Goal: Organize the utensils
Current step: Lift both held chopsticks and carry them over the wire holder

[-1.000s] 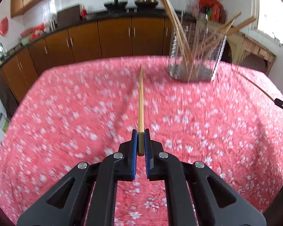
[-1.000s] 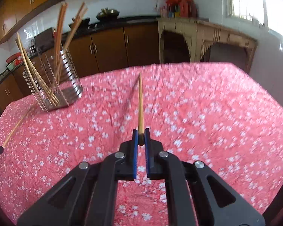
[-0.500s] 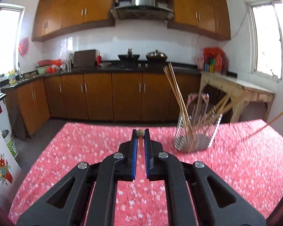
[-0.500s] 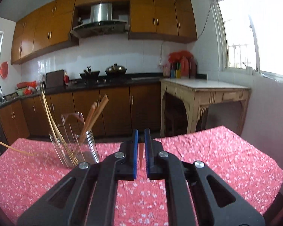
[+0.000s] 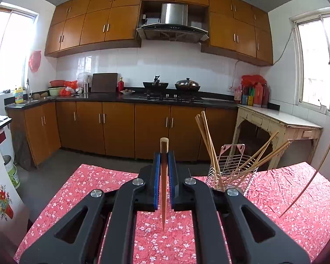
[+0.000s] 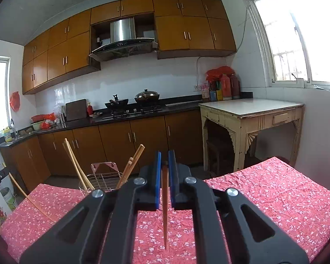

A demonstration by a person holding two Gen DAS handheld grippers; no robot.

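The left gripper (image 5: 164, 154) and right gripper (image 6: 164, 154) are each clamped on one chopstick (image 5: 164, 189), tip hanging downward, with the wire holder (image 5: 231, 173) of chopsticks ahead between them; no writing legible.

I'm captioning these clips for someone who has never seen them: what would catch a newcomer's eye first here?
Most striking is the single chopstick clamped in the left hand-held gripper, tip hanging over the red flowered tablecloth; the right hand-held gripper pinches another chopstick the same way. Next comes the wire utensil holder on the table, bristling with leaning chopsticks, before brown kitchen cabinets.
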